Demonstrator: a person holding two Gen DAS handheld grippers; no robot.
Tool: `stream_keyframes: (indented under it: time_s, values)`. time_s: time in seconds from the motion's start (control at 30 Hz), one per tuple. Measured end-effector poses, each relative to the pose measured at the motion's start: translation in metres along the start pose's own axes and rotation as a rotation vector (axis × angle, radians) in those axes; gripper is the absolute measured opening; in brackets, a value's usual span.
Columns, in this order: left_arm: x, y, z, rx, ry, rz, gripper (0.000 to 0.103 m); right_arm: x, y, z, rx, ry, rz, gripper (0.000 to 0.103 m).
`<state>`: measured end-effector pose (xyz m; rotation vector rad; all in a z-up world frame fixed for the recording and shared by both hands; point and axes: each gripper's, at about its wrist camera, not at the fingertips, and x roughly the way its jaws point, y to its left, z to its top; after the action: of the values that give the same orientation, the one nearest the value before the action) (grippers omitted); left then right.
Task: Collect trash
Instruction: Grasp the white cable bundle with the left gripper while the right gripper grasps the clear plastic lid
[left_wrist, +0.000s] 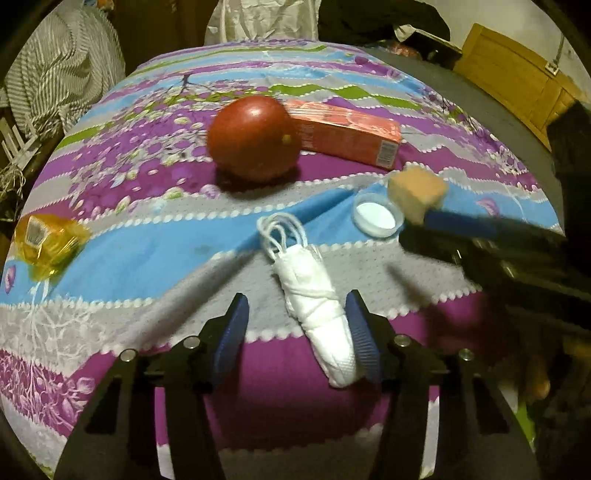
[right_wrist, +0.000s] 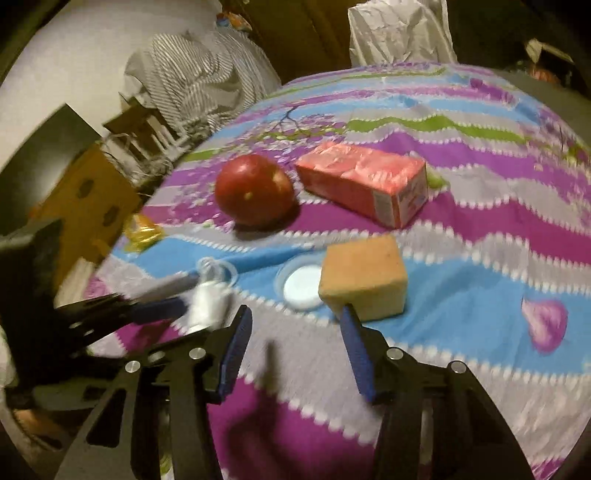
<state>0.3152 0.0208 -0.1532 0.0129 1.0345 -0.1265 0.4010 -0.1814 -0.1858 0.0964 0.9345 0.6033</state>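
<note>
- The left gripper has two black fingers faced on the inside with ribbed blue pads — long, narrow strips.
- Behind each pad sit angular black links with triangular cut-outs, joined by round silver pivot pins.
- The right gripper is the same build — black frame, blue ribbed pads, silver pins at the joints behind them.

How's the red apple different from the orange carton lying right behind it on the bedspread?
The apple is round and dark red with a smooth, glossy skin, while the carton is a long, flat-sided box in paler orange-red with printed panels. The apple sits as a ball on the cloth; the carton lies on its long side. The carton is the longer of the two. Both rest on the patterned cloth, side by side, untouched by either gripper.
</note>
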Motion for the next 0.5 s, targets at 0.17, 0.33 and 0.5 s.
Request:
stream_keyframes:
  time_s: [0.17,0.33,0.5]
  values:
    - [-0.001,0.008,-0.004,-0.020,-0.001,-0.023,0.053,0.021,0.022,0.014,-0.112,0.042,-0.090,0.052]
    - [-0.001,0.007,-0.005,-0.020,-0.001,-0.019,0.053,0.039,0.029,0.010,-0.175,0.088,-0.132,0.047]
    - [0.001,0.007,-0.005,-0.020,-0.006,-0.015,0.053,0.034,0.022,0.009,-0.141,0.052,-0.149,0.021]
